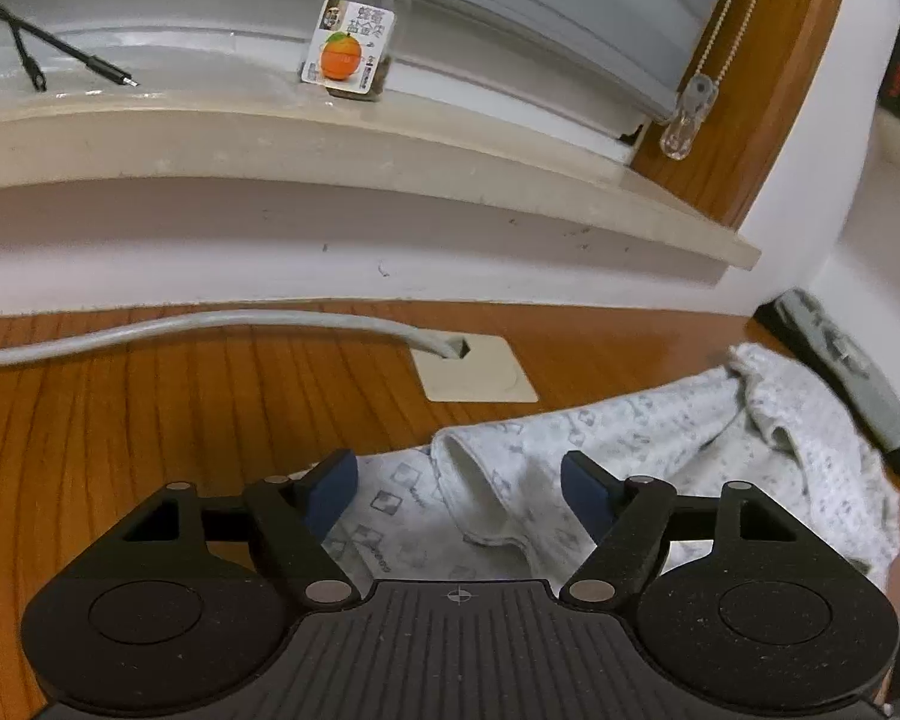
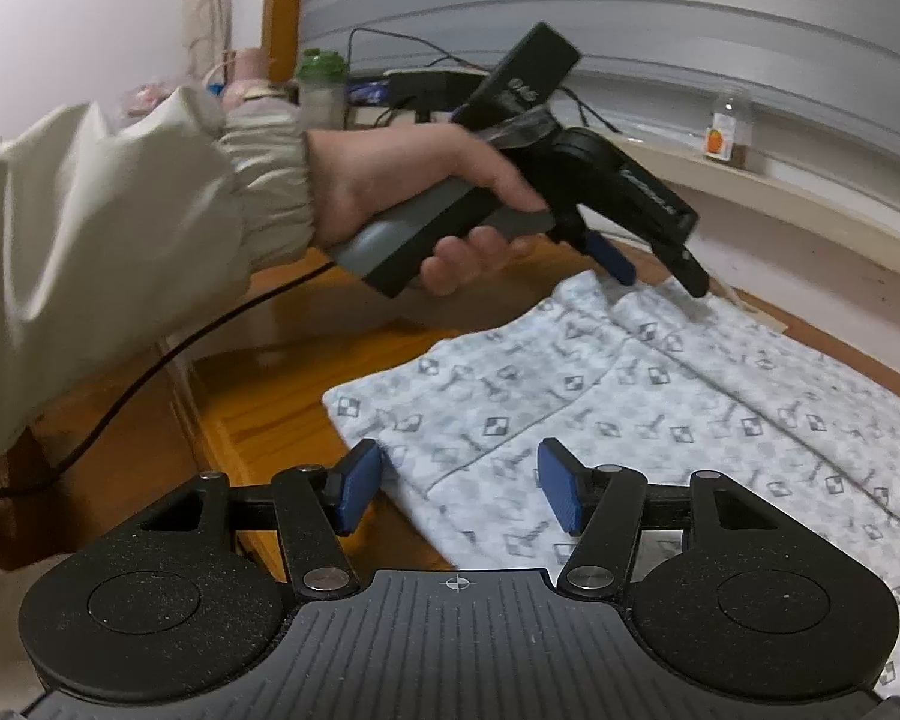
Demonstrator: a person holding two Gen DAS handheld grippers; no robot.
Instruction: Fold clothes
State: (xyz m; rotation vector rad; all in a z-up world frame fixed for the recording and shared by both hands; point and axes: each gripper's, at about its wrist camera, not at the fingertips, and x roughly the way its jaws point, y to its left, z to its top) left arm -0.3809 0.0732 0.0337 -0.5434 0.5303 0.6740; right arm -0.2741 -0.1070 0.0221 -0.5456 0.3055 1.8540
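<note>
- Two tools, both with jaws apart, nothing gripped: left tool (image 1: 459, 495), right tool (image 2: 459, 489).
- Patterned garment (image 2: 660, 396) lies spread on the counter (image 1: 150, 408) (far edge rumpled).
- Step: probably regrasping; next, pinch an edge.

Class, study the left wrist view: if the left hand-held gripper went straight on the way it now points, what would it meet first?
Most likely the patterned garment: its raised fold lies between the open blue pads of the left hand-held gripper, just ahead. Beyond it is bare wooden table. Depth is hard to judge.
</note>
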